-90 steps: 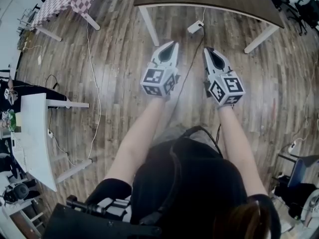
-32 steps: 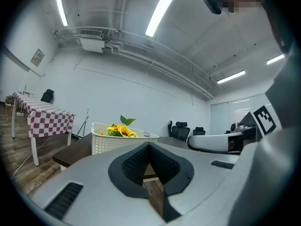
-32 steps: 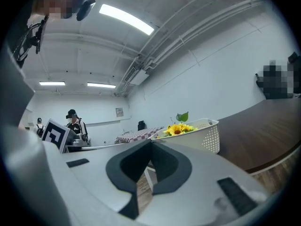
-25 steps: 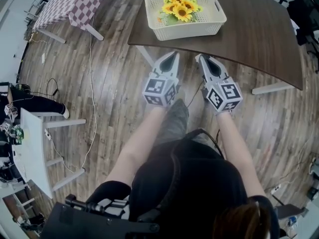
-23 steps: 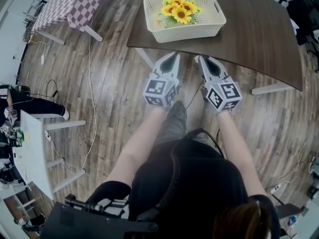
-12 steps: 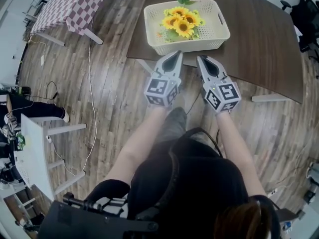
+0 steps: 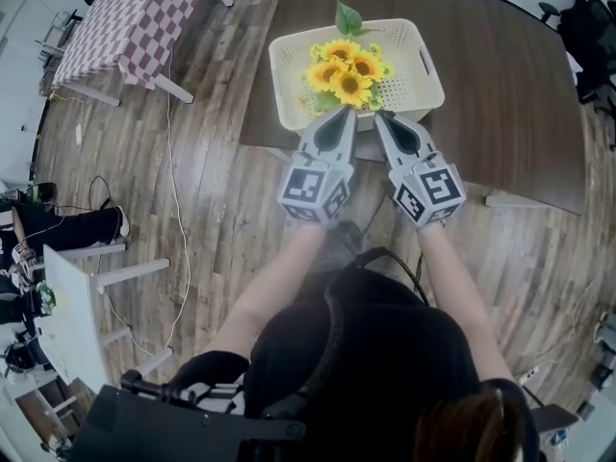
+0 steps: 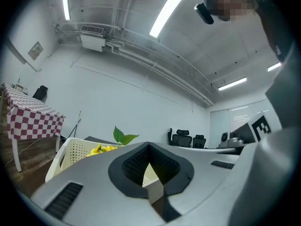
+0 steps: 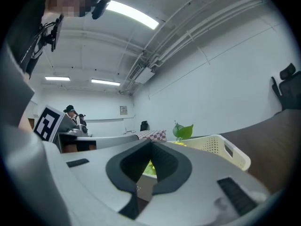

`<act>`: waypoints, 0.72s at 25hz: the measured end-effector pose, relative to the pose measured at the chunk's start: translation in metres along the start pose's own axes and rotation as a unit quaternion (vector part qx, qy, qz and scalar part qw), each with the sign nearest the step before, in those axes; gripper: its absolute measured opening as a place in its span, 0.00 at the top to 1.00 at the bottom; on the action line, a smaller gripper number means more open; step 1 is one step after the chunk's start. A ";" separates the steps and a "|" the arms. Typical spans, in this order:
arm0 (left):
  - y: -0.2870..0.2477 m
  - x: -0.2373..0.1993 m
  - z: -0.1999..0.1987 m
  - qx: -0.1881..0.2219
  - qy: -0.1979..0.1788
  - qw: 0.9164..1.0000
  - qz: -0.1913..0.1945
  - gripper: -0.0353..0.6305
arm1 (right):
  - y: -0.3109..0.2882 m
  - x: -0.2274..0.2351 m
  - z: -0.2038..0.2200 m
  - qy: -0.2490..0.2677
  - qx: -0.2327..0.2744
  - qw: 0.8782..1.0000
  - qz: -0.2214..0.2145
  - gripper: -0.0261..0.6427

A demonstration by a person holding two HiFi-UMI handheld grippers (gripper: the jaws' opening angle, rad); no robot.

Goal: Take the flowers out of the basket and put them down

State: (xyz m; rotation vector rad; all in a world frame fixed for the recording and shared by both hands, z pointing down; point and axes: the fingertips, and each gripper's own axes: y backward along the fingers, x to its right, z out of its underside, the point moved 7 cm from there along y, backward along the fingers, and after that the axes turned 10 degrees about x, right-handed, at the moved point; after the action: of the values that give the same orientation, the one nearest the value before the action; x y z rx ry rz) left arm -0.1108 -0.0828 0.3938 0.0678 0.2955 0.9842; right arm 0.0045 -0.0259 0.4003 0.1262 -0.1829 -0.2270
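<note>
Both closed and empty, left gripper (image 7: 339,115) and right gripper (image 7: 383,119) hover by dark table (image 7: 500,85) over plank floor (image 7: 212,162).

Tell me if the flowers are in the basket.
In: the flowers sit within the walls of the basket.

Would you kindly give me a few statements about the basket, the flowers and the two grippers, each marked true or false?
1. The sunflowers lie in the cream basket. True.
2. The basket stands on the checkered table. False: it stands on the dark wooden table; the checkered table is apart, off to the left.
3. The left gripper and the right gripper are both shut. True.
4. The left gripper holds a flower. False: it holds nothing.
</note>
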 end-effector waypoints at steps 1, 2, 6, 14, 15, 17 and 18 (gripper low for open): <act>-0.003 -0.003 -0.001 0.001 0.000 1.000 0.000 0.95 | -0.008 0.003 -0.002 -0.001 -0.001 1.000 -0.004 0.96; -0.007 -0.007 -0.003 0.002 0.000 1.000 0.001 0.95 | -0.015 0.007 -0.004 -0.003 -0.001 1.000 -0.007 0.96; -0.021 -0.017 -0.004 -0.005 0.000 1.000 0.002 0.95 | -0.040 0.015 -0.010 -0.015 -0.001 1.000 -0.017 0.96; -0.033 -0.032 0.005 -0.016 -0.003 0.999 -0.043 0.95 | -0.067 0.031 -0.013 0.003 -0.021 0.997 -0.071 0.96; -0.033 -0.033 0.006 -0.018 -0.005 0.998 -0.053 0.95 | -0.070 0.034 -0.013 0.004 -0.026 0.996 -0.081 0.96; -0.035 -0.034 0.007 -0.019 -0.012 0.997 -0.075 0.95 | -0.073 0.041 -0.014 0.004 -0.034 0.994 -0.101 0.96; -0.037 -0.034 0.006 -0.016 -0.015 0.996 -0.087 0.95 | -0.075 0.045 -0.014 0.003 -0.038 0.993 -0.112 0.96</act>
State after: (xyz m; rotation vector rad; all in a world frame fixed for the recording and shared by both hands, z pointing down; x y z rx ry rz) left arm -0.0965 -0.1313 0.3999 0.0273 0.2528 0.8136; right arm 0.0343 -0.1076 0.3827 0.0719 -0.1538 -0.4566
